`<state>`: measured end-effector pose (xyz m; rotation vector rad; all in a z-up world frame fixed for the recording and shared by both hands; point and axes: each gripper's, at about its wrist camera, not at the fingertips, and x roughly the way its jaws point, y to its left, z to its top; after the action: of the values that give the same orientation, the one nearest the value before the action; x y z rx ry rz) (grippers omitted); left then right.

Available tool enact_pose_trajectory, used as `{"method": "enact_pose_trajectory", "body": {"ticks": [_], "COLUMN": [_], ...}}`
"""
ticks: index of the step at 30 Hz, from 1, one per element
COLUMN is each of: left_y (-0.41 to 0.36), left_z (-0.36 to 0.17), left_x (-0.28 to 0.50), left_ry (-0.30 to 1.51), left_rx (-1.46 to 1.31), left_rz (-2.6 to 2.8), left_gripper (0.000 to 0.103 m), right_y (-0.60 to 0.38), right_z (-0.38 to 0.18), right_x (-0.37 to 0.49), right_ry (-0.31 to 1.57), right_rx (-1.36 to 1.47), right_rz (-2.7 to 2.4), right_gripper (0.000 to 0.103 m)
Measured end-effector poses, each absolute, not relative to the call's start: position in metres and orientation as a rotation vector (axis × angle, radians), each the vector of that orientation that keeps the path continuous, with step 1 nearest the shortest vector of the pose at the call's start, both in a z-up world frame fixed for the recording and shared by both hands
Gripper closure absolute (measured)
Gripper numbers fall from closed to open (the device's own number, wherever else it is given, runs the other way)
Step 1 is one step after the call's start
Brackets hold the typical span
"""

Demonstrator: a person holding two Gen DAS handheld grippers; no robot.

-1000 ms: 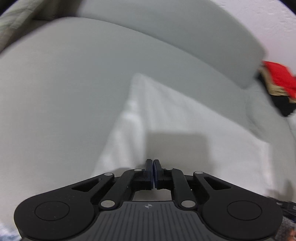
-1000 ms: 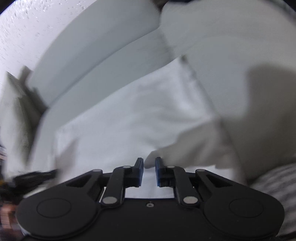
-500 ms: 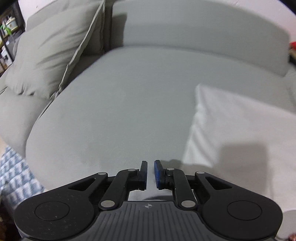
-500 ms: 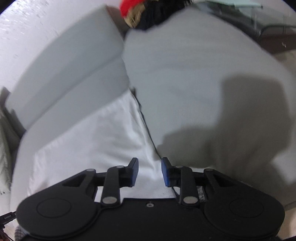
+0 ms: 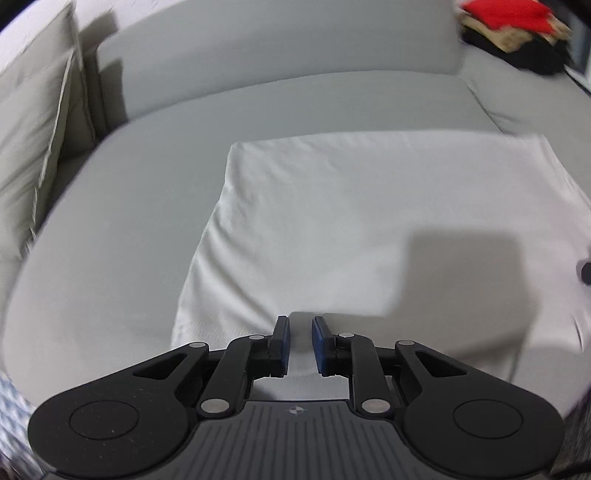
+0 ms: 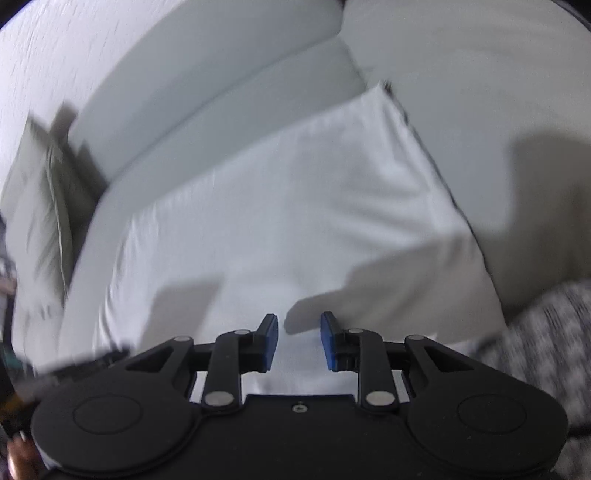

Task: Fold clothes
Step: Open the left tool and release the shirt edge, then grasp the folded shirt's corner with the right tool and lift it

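One white folded garment (image 5: 369, 221), one grey sofa (image 5: 129, 221), one cushion (image 5: 29, 147)

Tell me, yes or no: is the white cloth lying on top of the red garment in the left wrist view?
No. The white cloth lies flat on the grey sofa seat, apart from the red garment at the far corner.

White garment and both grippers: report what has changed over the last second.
The left gripper has just opened from shut; nothing sits between its pads. Its view swung off the white garment toward the pillow, then back. The right gripper opened wider, also empty. The garment stays folded flat on the grey sofa.
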<state>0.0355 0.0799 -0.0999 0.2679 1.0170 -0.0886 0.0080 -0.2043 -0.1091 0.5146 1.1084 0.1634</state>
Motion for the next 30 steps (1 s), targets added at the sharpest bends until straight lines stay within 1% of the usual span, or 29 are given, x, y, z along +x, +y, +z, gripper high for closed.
{"method": "enact_pose_trajectory", "body": {"ticks": [2,3,5,6,7,8,9,10,11,15,20,25,30], "left_y": [0.086,0.089,0.095,0.096,0.096,0.098,0.096,0.094,0.090,0.072,0.058,0.058,0.062], "left_z": [-0.099,-0.100,-0.096,-0.093,-0.089,-0.084,-0.078,-0.073,-0.067,-0.057,-0.061,-0.067,-0.069], "left_x": [0.026,0.022,0.010,0.007,0.005,0.004,0.004,0.005,0.006,0.009,0.009,0.009,0.012], "left_ry": [1.066,1.095,1.083,1.068,1.050,1.030,1.007,0.985,0.963,0.909,0.914,0.935,0.954], "left_rx": [0.279,0.270,0.234,0.216,0.195,0.170,0.148,0.126,0.112,0.110,0.123,0.107,0.076], "left_rz": [-0.107,-0.119,-0.138,-0.140,-0.137,-0.134,-0.138,-0.142,-0.152,-0.201,-0.225,-0.216,-0.200], "left_gripper": [0.084,0.083,0.083,0.083,0.083,0.081,0.081,0.078,0.076,0.074,0.073,0.072,0.072], "right_y": [-0.206,-0.210,-0.218,-0.222,-0.225,-0.232,-0.238,-0.245,-0.251,-0.260,-0.250,-0.244,-0.247], "right_z": [-0.102,-0.101,-0.098,-0.096,-0.095,-0.095,-0.096,-0.097,-0.100,-0.126,-0.150,-0.177,-0.181], "right_x": [-0.005,-0.011,-0.022,-0.028,-0.034,-0.035,-0.038,-0.038,-0.038,-0.035,-0.035,-0.047,-0.047], "right_ry": [1.169,1.167,1.163,1.161,1.159,1.125,1.085,1.050,1.028,1.027,1.033,0.889,0.755], "right_rx": [0.481,0.507,0.557,0.582,0.607,0.670,0.736,0.799,0.860,1.117,1.219,1.412,1.429], "right_rz": [0.182,0.182,0.183,0.183,0.183,0.174,0.158,0.141,0.128,0.122,0.023,-0.040,-0.041], "right_gripper": [0.078,0.077,0.077,0.074,0.072,0.062,0.057,0.049,0.048,0.049,0.057,0.057,0.057]}}
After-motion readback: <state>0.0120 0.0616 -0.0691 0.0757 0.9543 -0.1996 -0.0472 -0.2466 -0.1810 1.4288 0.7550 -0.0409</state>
